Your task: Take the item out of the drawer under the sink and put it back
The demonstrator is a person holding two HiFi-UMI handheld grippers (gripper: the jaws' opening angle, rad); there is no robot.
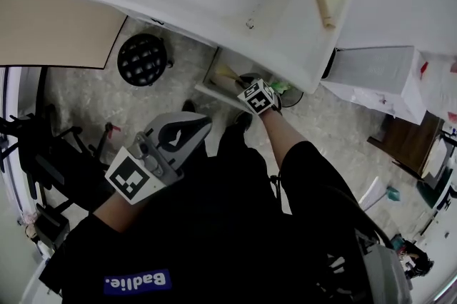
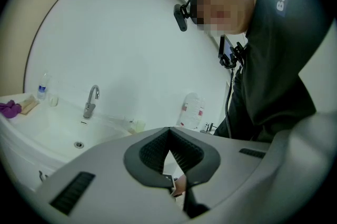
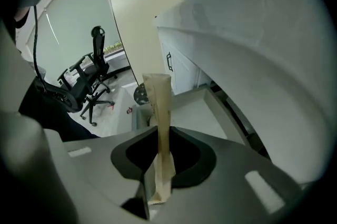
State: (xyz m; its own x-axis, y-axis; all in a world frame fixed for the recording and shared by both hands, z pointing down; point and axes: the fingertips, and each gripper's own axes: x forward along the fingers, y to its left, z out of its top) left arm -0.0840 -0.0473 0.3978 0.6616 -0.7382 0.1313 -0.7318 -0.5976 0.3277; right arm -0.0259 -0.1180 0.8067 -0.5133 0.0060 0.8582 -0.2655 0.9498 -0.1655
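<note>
1. Left gripper (image 2: pixel 168 132): nearest to me, close by my body. Its jaws are together on nothing, and it has no part in this step.
2. Right gripper (image 3: pixel 164 140): low, in front of the cabinet under the basin. Its jaws are clamped on the near end of the packet.
3. Packet (image 3: pixel 159 104): a long, flat sleeve of tan paper, held in the air over the open drawer and touching only my pads. Its long axis runs straight out along the jaws. The free end points away from me and down toward the drawer, leaning slightly left in the right gripper view.
4. Drawer (image 3: pixel 208 112): it stands open, and its white floor shows beyond the packet. I judge the step in hand to be laying the packet back inside.
   - Lower until the free end meets the floor.
   - Flatten my wrist so the sleeve lies along the drawer rather than standing on end.
   - Part the jaws only once it rests. Thin paper is likely to buckle if pushed.
   - Keep clear of the drawer's walls.
5. Sink (image 3: pixel 247 28): it overhangs the drawer, so I judge that my hand has little headroom.
</note>
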